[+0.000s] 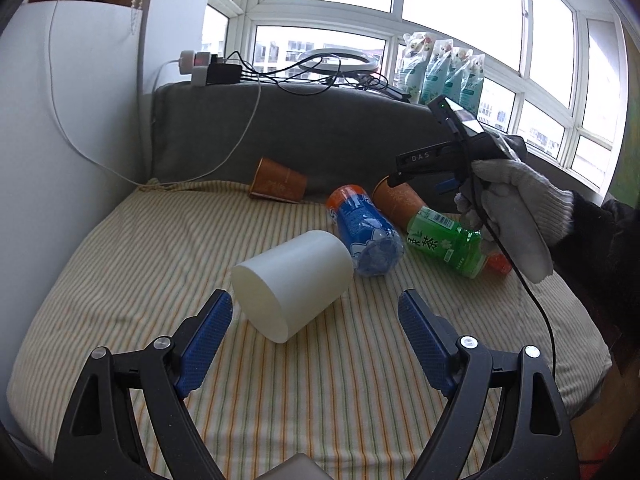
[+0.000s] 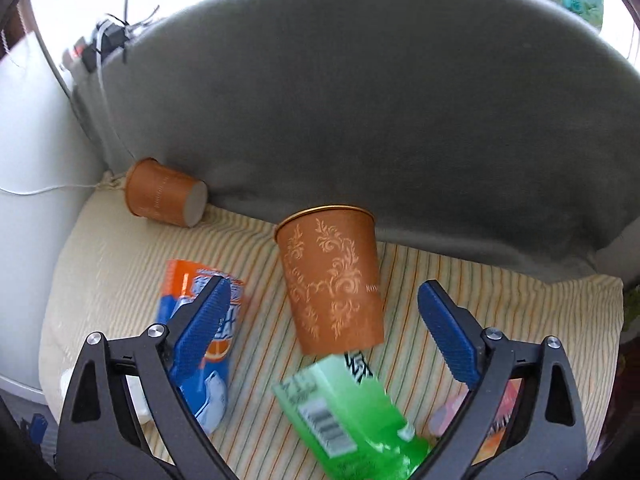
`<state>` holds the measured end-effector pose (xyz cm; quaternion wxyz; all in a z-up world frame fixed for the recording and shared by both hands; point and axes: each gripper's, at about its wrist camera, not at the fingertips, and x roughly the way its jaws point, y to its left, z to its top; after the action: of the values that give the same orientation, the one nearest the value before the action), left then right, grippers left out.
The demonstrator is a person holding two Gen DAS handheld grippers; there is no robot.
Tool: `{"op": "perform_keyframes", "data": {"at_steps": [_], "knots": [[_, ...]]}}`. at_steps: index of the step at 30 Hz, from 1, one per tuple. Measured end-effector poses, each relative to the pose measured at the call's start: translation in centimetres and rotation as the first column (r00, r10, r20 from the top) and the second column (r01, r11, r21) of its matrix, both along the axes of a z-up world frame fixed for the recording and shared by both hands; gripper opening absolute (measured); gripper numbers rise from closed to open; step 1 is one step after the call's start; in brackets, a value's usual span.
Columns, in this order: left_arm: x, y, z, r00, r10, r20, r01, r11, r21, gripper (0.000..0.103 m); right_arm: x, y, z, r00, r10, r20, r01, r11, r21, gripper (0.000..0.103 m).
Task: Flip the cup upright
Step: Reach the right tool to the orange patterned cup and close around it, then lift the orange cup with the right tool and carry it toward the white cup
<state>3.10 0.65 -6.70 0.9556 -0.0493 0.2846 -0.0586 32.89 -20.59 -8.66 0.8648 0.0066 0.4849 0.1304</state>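
A white cup (image 1: 294, 282) lies on its side on the striped cushion (image 1: 120, 264), its flat base toward me. My left gripper (image 1: 316, 312) is open and empty just in front of it. An orange patterned cup (image 2: 332, 280) lies on its side near the grey backrest, also in the left wrist view (image 1: 398, 200). My right gripper (image 2: 322, 304) is open and empty, its jaws on either side of this cup; it shows held by a gloved hand in the left wrist view (image 1: 416, 168). A second orange cup (image 2: 166, 196) lies on its side at the back left (image 1: 278, 186).
A blue and orange bottle (image 1: 366, 232) and a green tea bottle (image 1: 444, 240) lie between the cups. The grey backrest (image 2: 360, 100) bounds the far side, with a power strip (image 1: 208, 68) and cables on top. A white wall (image 1: 60, 120) stands to the left.
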Motion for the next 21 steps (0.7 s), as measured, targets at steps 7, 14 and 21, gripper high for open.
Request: {"op": "perform_keyframes", "data": {"at_steps": [7, 14, 21], "knots": [[0.0, 0.8, 0.1, 1.0, 0.019, 0.006, -0.019, 1.0, 0.0, 0.085, 2.6, 0.4, -2.0, 0.997, -0.02, -0.079, 0.017, 0.999, -0.038, 0.093], [0.1, 0.8, 0.1, 1.0, 0.021, 0.007, -0.021, 1.0, -0.002, 0.085, 3.6, 1.9, -3.4, 0.991, -0.002, -0.136, -0.009, 0.997, -0.081, 0.076], [-0.1, 0.9, 0.2, 0.999, 0.03, 0.011, -0.03, 1.0, 0.002, 0.085, 3.9, 2.2, -4.0, 0.989, 0.011, -0.146, -0.022, 0.997, -0.073, 0.067]]}}
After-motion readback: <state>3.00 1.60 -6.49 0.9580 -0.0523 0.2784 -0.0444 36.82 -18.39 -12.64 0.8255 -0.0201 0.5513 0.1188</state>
